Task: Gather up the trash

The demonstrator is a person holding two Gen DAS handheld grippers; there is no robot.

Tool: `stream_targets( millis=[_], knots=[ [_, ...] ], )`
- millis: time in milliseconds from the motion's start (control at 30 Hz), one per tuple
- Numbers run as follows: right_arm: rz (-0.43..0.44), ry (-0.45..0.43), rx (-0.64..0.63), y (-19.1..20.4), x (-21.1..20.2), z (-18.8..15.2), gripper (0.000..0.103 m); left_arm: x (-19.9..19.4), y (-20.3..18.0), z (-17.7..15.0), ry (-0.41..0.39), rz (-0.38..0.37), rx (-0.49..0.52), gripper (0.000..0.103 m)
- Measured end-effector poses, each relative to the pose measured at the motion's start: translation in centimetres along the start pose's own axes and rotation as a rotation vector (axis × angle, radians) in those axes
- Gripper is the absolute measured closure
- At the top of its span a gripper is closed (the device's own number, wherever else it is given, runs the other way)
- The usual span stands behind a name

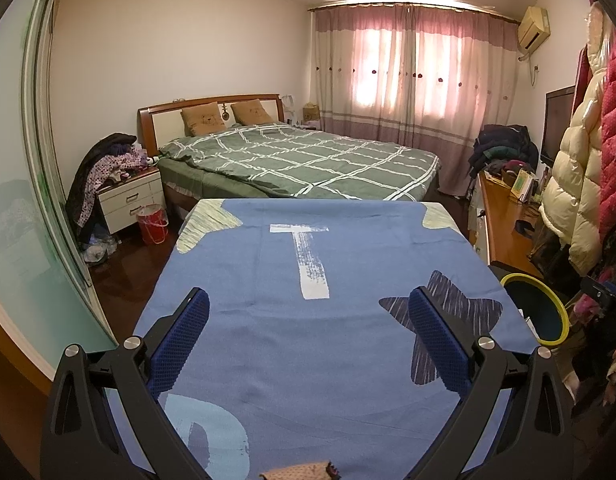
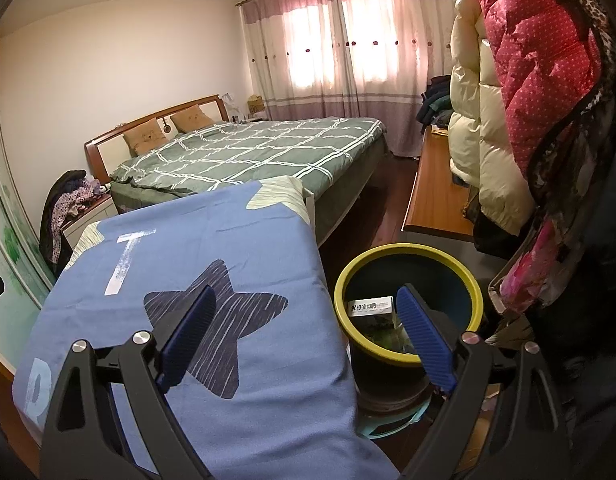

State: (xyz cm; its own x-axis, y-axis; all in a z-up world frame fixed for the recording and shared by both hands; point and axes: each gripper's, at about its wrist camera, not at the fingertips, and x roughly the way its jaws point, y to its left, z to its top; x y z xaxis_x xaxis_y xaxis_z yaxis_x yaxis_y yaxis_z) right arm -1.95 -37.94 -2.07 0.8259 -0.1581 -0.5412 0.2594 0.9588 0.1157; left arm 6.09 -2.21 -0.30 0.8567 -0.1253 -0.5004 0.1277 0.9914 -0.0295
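Left gripper point(image 1: 308, 320): fingers spread wide, nothing between them, hanging over the blue cloth point(image 1: 308, 360).
Right gripper point(image 2: 306, 318): fingers released and wide apart; the left one lies over the dark star print point(image 2: 224, 320), the right one over the bin's near rim.
Trash bin point(image 2: 339, 280): yellow-rimmed, dark inside, just beside the cloth's right edge, at 3 o'clock in the left wrist view.
Trash: a white printed packet point(image 2: 369, 306) and greenish wrappers lie inside the bin.
Cloth-covered table: white letter T point(image 1: 308, 256) at 12 o'clock from the left fingers; a small brown speckled scrap point(image 1: 300, 472) at 6 o'clock, on the bottom edge.
Beyond: green checked bed point(image 1: 308, 160) at 12 o'clock; red bucket point(image 1: 152, 222) at 10 o'clock by the nightstand.
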Motion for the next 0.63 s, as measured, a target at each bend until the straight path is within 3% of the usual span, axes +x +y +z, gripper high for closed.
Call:
stream_targets(
  millis=[400,500,633],
  knots=[
    [0.008,0.025,-0.041,1.4,2.1,0.7,0.014,2.6,0.2,-0.1,0.044,-0.022,-0.012,0.005],
    [0.022,0.02,-0.081,3.2,4.2,2.0,0.007,5.4,0.9,0.4,0.095,-0.008,-0.016,0.005],
    [0.065,0.093,-0.123,6.7,10.3,3.5,0.007,11.1,2.3,0.7,0.167,0.024,-0.017,0.005]
  ],
)
